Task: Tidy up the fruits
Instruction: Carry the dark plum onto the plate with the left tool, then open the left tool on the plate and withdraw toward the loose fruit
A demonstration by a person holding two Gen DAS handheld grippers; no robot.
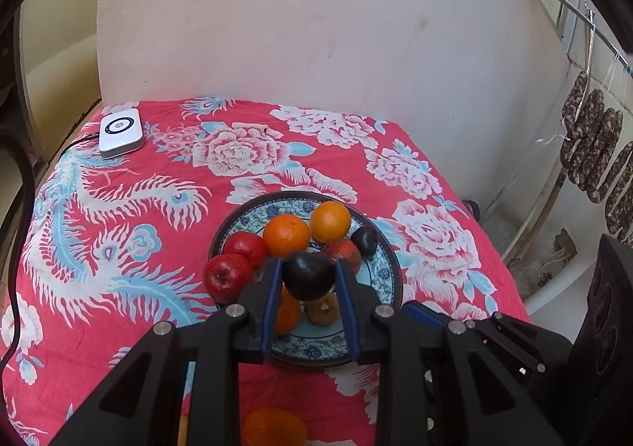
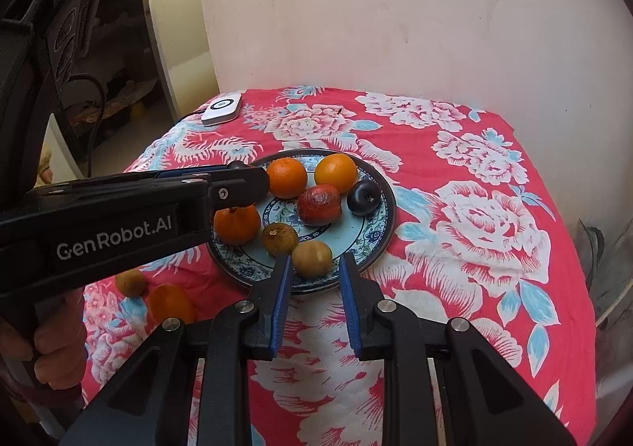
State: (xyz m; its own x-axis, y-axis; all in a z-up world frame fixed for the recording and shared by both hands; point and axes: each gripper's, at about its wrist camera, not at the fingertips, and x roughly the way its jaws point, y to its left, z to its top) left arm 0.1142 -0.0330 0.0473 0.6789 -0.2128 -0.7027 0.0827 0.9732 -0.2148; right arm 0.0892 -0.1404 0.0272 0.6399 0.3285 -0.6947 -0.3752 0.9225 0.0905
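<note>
A blue-patterned plate (image 1: 393, 272) (image 2: 389, 208) on the red floral cloth holds two oranges (image 1: 330, 220), red apples (image 1: 227, 276), a dark plum (image 1: 364, 241) (image 2: 363, 196), a reddish fruit (image 2: 319, 205) and a small brown fruit (image 2: 279, 238). My left gripper (image 1: 308, 268) is shut on a second dark plum (image 1: 307, 275), just above the plate's near side. In the right wrist view it reaches in from the left over the plate. My right gripper (image 2: 316, 264) is shut on a yellow-brown fruit (image 2: 312, 258) at the plate's near rim.
A small orange (image 2: 170, 303) (image 1: 273, 426) and a brown fruit (image 2: 130, 282) lie loose on the cloth left of the plate. A white device (image 1: 120, 131) (image 2: 221, 109) with a cable sits at the far left corner. A wall stands behind; sausages (image 1: 593, 145) hang at the right.
</note>
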